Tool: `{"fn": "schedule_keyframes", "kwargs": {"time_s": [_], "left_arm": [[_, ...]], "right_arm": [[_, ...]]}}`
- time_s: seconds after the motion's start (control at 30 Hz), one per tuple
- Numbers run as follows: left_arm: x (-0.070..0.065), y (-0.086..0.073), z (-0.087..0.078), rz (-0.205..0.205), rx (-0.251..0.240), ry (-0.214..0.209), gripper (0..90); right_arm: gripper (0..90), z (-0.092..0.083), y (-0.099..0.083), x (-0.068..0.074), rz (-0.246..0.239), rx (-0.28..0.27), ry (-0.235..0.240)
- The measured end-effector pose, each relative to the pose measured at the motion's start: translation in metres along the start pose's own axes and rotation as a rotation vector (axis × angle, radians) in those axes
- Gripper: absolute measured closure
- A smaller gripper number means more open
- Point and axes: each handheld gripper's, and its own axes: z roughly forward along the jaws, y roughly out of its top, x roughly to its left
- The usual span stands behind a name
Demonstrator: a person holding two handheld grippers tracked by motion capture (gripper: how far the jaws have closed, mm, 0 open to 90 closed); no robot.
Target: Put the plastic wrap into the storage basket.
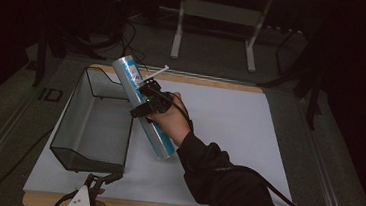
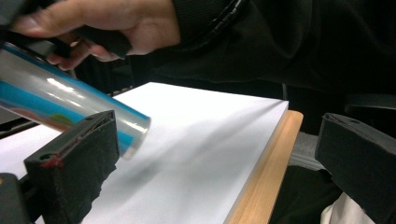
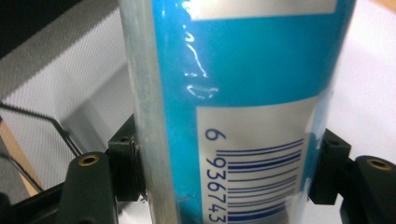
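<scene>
Mesh basket (image 1: 93, 125), dark and open-topped, sits at the left of the white sheet (image 1: 229, 127) that covers the wooden surface (image 1: 183, 78). In front of it, at the near edge, the left tool (image 1: 95, 181) rests low with a hand behind it; in the left gripper view its two black foam pads (image 2: 74, 163) stand well apart with nothing between them. Just right of the basket, the right tool (image 1: 143, 99) grips a long blue and silver can (image 1: 143, 104), which is lifted off the sheet and tilted, its upper end leaning over the basket's far right corner and its lower end pointing back toward the person. In the right gripper view the jaws press on both sides of the can (image 3: 233, 107), with a barcode and digits showing on its label and the basket mesh (image 3: 70, 79) behind at the left. The person's right hand (image 1: 172, 122) wraps the tool's handle, and a dark sleeve (image 1: 224, 187) runs down to the bottom right.
</scene>
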Motion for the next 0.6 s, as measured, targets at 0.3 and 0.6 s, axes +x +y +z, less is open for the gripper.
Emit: {"fn": "schedule_keyframes", "kwargs": {"time_s": [0.3, 0.6], "left_arm": [[0.000, 0.000, -0.001, 0.006, 0.004, 0.008, 0.7], [-0.001, 0.001, -0.003, 0.006, -0.003, 0.009, 0.7]], "right_arm": [[31.4, 0.007, 0.022, 0.024, 0.019, -0.046, 0.032], [31.4, 0.016, 0.042, 0.045, 0.071, -0.098, 0.077]]}}
